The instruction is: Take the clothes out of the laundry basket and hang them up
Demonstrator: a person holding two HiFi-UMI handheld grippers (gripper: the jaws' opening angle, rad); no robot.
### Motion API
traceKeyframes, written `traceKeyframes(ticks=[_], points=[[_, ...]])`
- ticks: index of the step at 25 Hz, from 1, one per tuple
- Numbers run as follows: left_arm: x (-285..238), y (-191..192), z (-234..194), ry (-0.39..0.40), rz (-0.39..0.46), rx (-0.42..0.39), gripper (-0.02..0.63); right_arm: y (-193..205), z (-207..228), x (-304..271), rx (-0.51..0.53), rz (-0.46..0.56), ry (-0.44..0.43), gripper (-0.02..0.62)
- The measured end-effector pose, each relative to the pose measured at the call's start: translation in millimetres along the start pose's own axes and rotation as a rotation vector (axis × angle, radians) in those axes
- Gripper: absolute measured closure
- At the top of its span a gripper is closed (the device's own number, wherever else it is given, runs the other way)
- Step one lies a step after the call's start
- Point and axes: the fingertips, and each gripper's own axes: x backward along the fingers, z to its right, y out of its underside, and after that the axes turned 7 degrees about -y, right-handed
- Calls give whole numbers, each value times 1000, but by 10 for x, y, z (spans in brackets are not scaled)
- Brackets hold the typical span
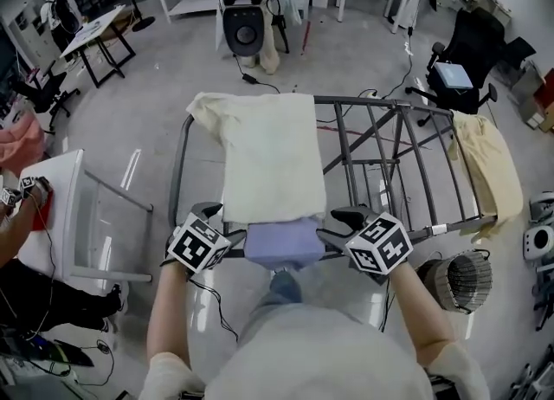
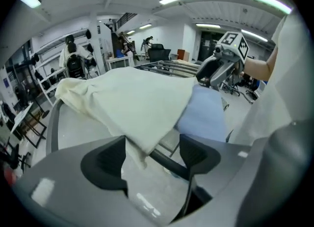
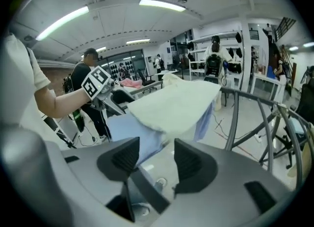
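Note:
A grey metal drying rack point(image 1: 407, 156) stands in front of me. A cream cloth point(image 1: 268, 156) lies draped over its left part, with a pale blue cloth point(image 1: 284, 241) under it at the near rail. My left gripper point(image 1: 227, 227) is at the blue cloth's left edge and my right gripper point(image 1: 338, 227) at its right edge. In the left gripper view the jaws point(image 2: 152, 155) stand open astride the near rail, and a corner of the cream cloth point(image 2: 137, 98) hangs between them, unpinched. The right gripper point(image 3: 157, 155) is open too, with the blue cloth point(image 3: 127, 132) just beyond it.
Another pale yellow cloth point(image 1: 489, 173) hangs over the rack's right end. A round mesh basket point(image 1: 463, 279) stands on the floor at the right. A white table point(image 1: 61, 208) is at the left, a person's hand beside it. An office chair point(image 1: 463, 61) and cables lie beyond.

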Motion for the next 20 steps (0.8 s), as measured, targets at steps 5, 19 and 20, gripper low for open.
traceKeyframes(ticks=[5, 19, 20], points=[[-74, 13, -62, -92, -39, -5, 307, 132, -167, -14, -1, 16, 57, 365], [180, -119, -163, -263, 78, 194, 570, 207, -354, -79, -14, 89, 98, 578], [252, -148, -196, -279, 98, 211, 583, 192, -335, -6, -14, 102, 110, 580]])
